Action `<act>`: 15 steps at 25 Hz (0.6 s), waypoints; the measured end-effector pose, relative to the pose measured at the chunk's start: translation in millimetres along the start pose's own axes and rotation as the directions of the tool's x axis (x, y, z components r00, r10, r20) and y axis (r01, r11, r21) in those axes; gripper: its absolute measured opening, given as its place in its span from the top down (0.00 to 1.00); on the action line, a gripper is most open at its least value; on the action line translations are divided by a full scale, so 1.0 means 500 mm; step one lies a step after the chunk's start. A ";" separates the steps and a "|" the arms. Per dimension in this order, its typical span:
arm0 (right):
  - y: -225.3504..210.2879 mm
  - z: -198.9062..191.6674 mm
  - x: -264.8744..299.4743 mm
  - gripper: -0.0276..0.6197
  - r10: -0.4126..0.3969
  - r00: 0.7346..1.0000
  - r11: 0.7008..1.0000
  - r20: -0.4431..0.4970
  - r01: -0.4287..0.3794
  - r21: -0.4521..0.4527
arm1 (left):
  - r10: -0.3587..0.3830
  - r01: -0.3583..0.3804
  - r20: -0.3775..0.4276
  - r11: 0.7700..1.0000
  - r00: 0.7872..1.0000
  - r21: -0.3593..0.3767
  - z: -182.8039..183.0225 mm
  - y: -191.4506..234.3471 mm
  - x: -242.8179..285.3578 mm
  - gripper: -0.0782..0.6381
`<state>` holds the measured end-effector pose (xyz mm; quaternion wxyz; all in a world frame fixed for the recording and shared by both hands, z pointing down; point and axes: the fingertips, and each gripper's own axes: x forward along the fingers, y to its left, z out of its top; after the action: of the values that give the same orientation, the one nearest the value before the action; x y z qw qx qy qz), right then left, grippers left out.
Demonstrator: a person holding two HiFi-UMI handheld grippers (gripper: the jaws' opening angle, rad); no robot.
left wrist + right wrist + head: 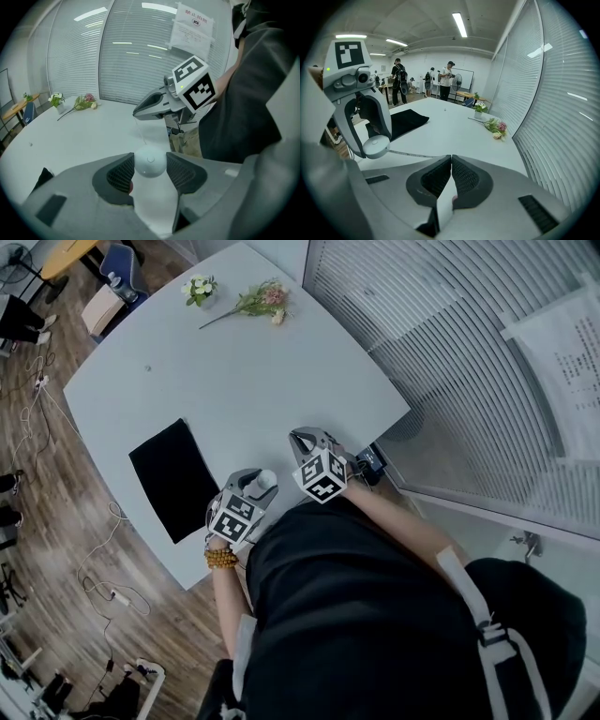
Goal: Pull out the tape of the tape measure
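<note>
Gripping the white tape measure (376, 146) in the left gripper's (150, 165) jaws above the bench's (234, 381) near edge, we judge the right gripper (451, 161), jaws clenched on the tape (412, 154) end, should pull straight and level, avoiding slips or kinks.
</note>
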<state>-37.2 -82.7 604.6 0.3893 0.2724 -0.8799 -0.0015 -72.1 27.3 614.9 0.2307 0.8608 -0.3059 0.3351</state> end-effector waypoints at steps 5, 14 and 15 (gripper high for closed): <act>-0.005 -0.005 0.002 0.95 -0.013 1.000 1.000 -0.008 0.013 0.003 | -0.007 0.007 -0.014 1.000 1.000 -0.015 -0.015 -0.003 0.003 0.58; -0.041 -0.026 -0.001 0.95 -0.067 0.997 0.996 -0.037 0.069 0.051 | -0.007 0.006 -0.053 1.000 0.999 -0.022 -0.047 -0.006 0.000 0.58; -0.041 -0.027 -0.001 0.95 -0.069 0.997 0.996 -0.037 0.070 0.050 | -0.008 0.007 -0.052 1.000 0.999 -0.024 -0.046 -0.007 0.000 0.58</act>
<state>-17.9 -97.3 609.4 0.3971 0.3128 -0.8627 0.0124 -79.7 43.6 629.5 0.2500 0.8500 -0.3005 0.3531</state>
